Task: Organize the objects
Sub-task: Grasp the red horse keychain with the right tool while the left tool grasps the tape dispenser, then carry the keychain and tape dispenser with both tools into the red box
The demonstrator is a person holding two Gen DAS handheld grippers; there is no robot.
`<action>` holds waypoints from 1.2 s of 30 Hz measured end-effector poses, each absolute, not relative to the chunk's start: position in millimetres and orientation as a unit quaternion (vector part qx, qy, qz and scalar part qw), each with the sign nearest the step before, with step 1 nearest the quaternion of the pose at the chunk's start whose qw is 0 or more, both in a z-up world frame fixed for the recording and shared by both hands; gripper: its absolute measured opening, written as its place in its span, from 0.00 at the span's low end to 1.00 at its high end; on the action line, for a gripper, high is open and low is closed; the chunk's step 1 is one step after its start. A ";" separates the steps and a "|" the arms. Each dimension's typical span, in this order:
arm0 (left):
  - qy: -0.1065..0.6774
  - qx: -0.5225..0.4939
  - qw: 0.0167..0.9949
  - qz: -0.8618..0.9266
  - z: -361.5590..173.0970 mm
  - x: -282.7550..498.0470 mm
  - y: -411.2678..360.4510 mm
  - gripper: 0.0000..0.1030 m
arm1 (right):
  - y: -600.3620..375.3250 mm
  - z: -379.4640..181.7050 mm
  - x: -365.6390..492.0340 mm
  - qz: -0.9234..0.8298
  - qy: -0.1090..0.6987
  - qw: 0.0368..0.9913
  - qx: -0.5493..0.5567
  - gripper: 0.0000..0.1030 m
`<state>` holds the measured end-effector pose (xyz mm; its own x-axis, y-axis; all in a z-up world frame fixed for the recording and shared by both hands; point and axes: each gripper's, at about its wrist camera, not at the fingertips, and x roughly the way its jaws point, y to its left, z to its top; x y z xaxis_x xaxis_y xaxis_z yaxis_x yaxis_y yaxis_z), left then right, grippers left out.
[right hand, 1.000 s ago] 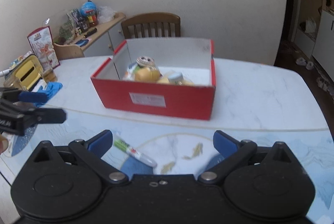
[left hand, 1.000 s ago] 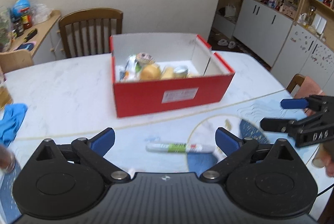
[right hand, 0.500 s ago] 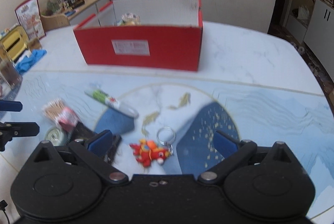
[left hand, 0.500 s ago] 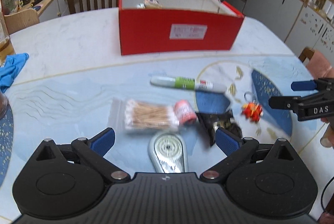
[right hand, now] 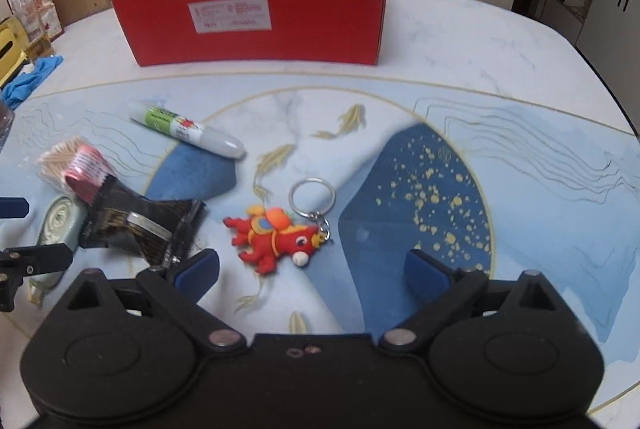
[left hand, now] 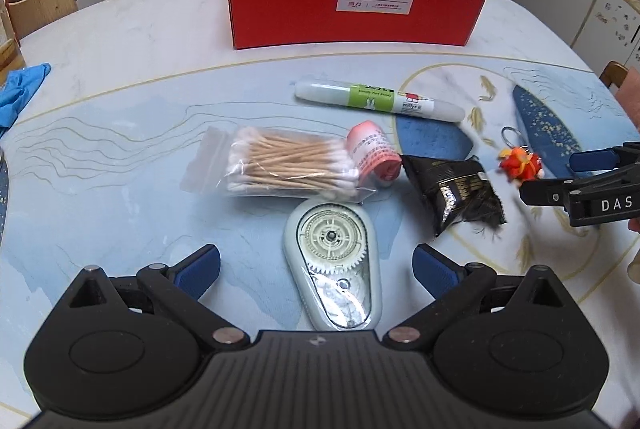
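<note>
The correction tape dispenser (left hand: 331,261) is framed lengthwise between the left gripper (left hand: 316,267)'s wide-spread fingers; the right gripper (right hand: 312,267), equally wide, is empty.

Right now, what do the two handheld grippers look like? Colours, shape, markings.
Both match. The left gripper has a matte black plastic body, a ribbed centre flanked by two round housings, silver pivot pins on black linkage arms, and blue pads on its fingers. The right gripper is built the same; seen side-on, it carries white "DAS" lettering. No cables or sleeves show.
</note>
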<state>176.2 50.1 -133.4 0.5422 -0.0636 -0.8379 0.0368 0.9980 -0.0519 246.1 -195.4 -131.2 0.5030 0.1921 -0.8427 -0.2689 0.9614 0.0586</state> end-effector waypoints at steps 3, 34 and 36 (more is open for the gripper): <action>0.476 -0.012 0.879 -0.025 -135.7 176.9 50.4 1.00 | -191.9 -136.1 246.3 0.133 0.482 0.864 -0.050 0.95; 0.484 -0.007 0.875 -0.027 -126.7 177.2 43.9 0.49 | -166.3 -129.1 242.3 0.133 0.469 0.870 -0.073 0.47; 0.482 -0.013 0.876 -0.027 -122.8 176.6 45.8 0.49 | -168.4 -127.3 240.9 0.134 0.470 0.870 -0.067 0.47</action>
<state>176.6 45.8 -122.8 0.5340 -0.0598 -0.8433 0.0349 0.9982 -0.0487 240.9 -168.4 -127.3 0.5215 0.1704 -0.8361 -0.2961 0.9551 0.0100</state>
